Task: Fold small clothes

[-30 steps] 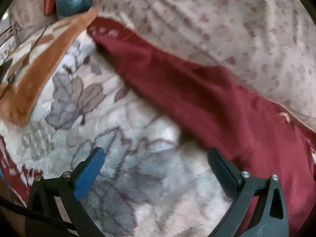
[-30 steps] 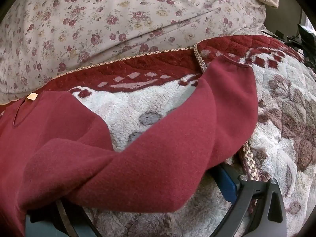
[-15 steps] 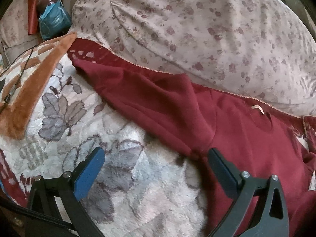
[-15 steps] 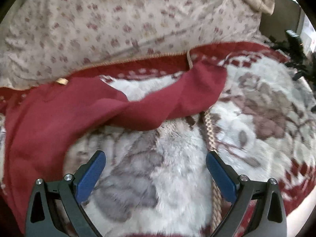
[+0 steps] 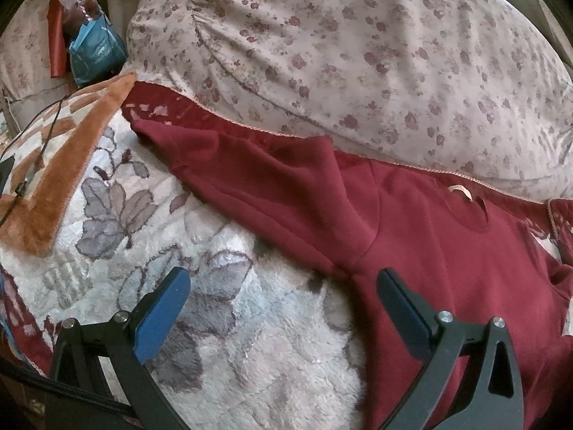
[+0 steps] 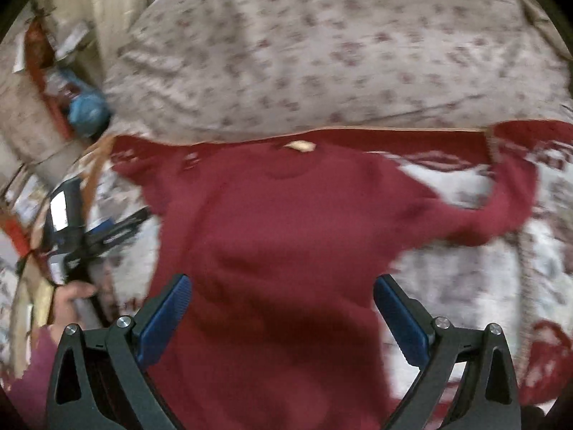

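A: Where's the red sweater (image 6: 279, 236)?
B: Spread on the fleecy blanket (image 5: 250, 340), neckline toward twelve o'clock by the floral pillow (image 5: 358, 53).
A: Fingers?
B: Left gripper (image 5: 284, 308) and right gripper (image 6: 283, 308) both apart, holding nothing.

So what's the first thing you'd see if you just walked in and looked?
The dark red sweater, spread flat on the fluffy flowered blanket with its sleeves out to the sides. Behind it bulges a big quilt with little flowers. Both tools, left tool and right tool, are open and hold nothing.
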